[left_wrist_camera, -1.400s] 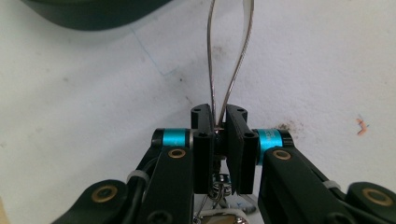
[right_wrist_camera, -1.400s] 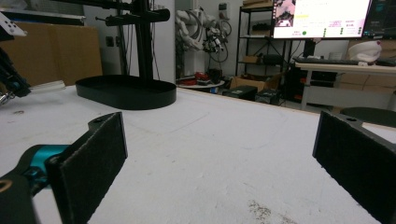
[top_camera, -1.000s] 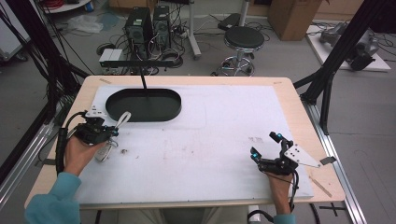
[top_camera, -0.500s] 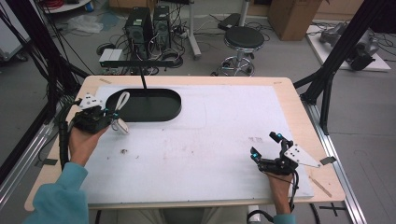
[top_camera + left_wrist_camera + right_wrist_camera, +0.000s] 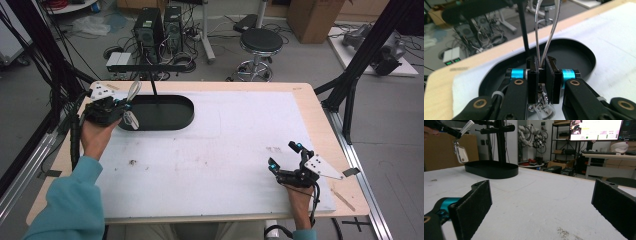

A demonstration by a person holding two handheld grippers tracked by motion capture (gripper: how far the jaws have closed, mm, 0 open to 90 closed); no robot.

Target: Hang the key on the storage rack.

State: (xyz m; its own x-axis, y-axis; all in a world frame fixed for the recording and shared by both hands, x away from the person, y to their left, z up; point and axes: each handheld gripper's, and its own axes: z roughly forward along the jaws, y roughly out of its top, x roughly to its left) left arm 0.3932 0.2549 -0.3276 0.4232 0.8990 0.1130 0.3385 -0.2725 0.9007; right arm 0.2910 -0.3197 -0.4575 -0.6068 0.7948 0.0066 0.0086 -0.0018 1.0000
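Two things have changed in the last second. The left gripper (image 5: 120,106), which was low over the white tabletop (image 5: 220,150) near its left edge, has lifted and travelled to the far left, and now hangs at the left end of the black oval base (image 5: 160,113). With it has come the key ring (image 5: 132,98): a loop of silvery wire rising past the jaws, and a small pale tag (image 5: 462,154) dangling below. In the left gripper view the jaws are pressed together on the wire loop (image 5: 545,40), with the metal ring and tag (image 5: 543,111) hanging just under them. The right gripper (image 5: 286,160) has not moved; it rests near the right front corner of the tabletop, jaws spread wide with nothing between them.

My reading is that the key ring is being taken to the stand: the thin upright post (image 5: 524,32) rises from the base just beyond the loop, and a dark crossbar (image 5: 145,66) tops it, so hanging the loop over that bar looks like the step in hand, not yet done.

No writing can be read on the tag, the grippers or the base. The monitor (image 5: 596,129) far off in the right gripper view shows text too small to make out.
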